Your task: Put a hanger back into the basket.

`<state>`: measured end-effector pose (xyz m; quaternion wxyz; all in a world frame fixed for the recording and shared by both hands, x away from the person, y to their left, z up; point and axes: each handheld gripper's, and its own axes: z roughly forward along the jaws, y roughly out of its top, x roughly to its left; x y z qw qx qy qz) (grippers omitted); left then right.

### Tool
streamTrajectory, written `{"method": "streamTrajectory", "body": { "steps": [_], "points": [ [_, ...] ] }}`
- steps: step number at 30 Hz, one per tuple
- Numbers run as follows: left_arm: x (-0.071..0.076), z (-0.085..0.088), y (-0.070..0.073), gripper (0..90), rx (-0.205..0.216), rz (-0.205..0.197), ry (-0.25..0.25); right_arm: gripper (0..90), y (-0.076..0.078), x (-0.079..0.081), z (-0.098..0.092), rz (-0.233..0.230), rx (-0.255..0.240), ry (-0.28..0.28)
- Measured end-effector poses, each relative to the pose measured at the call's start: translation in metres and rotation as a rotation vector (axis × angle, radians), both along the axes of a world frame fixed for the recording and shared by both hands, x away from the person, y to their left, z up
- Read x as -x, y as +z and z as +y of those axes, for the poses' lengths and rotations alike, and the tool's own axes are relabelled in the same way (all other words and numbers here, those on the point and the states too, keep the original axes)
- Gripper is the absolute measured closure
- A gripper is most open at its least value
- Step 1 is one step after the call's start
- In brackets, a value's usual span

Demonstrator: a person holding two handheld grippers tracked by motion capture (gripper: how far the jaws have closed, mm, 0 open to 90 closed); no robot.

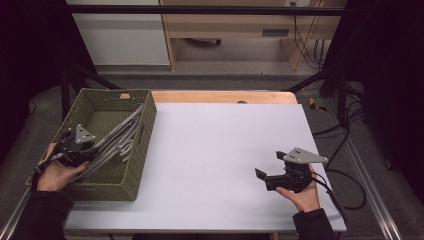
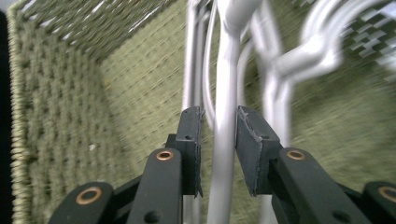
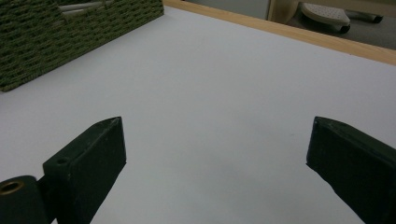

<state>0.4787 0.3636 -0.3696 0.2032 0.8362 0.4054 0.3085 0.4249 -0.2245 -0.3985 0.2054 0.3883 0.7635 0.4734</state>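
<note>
Reaching into green basket [image 1: 131, 165] at table's 9 o'clock, left gripper [image 2: 218, 149] straddles white hanger [image 2: 225, 140], jaws slightly apart, barely touching rod. Right gripper [image 1: 267, 172] at 4 o'clock, jaws wide, holding nothing.

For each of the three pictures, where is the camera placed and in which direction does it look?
High view: above the person's side, facing forward and down on the table; both hands show, the left claw in the basket, the right claw over the table.
Left gripper view: on the left claw, looking into the basket; a white hanger runs between its jaws.
Right gripper view: on the right claw, facing across the table toward the basket, jaws wide apart.
Shared: the basket.
</note>
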Motion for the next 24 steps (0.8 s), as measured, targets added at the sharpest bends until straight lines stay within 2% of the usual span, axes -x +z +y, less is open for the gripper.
{"method": "streamTrajectory", "body": {
  "steps": [3, 7, 8, 9, 13, 18, 24],
  "points": [
    [0.006, -0.002, 0.007, 65.9, 0.052, -0.005, -0.013, 5.6, 0.0, 0.0, 0.0, -0.002, -0.009, 0.0],
    [0.014, -0.01, 0.016, 58.1, 0.152, -0.038, -0.037, 5.3, 0.0, 0.0, 0.0, -0.001, -0.007, -0.001],
    [0.014, -0.01, 0.016, 55.6, 0.152, -0.038, -0.037, 5.4, 0.0, 0.0, 0.0, -0.004, -0.009, -0.002],
    [0.019, -0.016, 0.019, 52.8, 0.208, -0.067, -0.051, 5.3, 0.001, 0.0, 0.0, -0.006, -0.009, -0.002],
    [0.032, -0.031, 0.025, 41.7, 0.306, -0.117, -0.081, 5.1, 0.001, 0.001, -0.001, -0.012, -0.019, -0.012],
    [0.047, -0.051, 0.029, 32.2, 0.399, -0.171, -0.142, 4.9, 0.002, 0.002, -0.001, -0.023, -0.019, -0.016],
    [0.058, -0.075, 0.024, 24.1, 0.484, -0.186, -0.222, 4.8, 0.003, 0.003, -0.003, -0.037, -0.024, -0.019]
  ]
}}
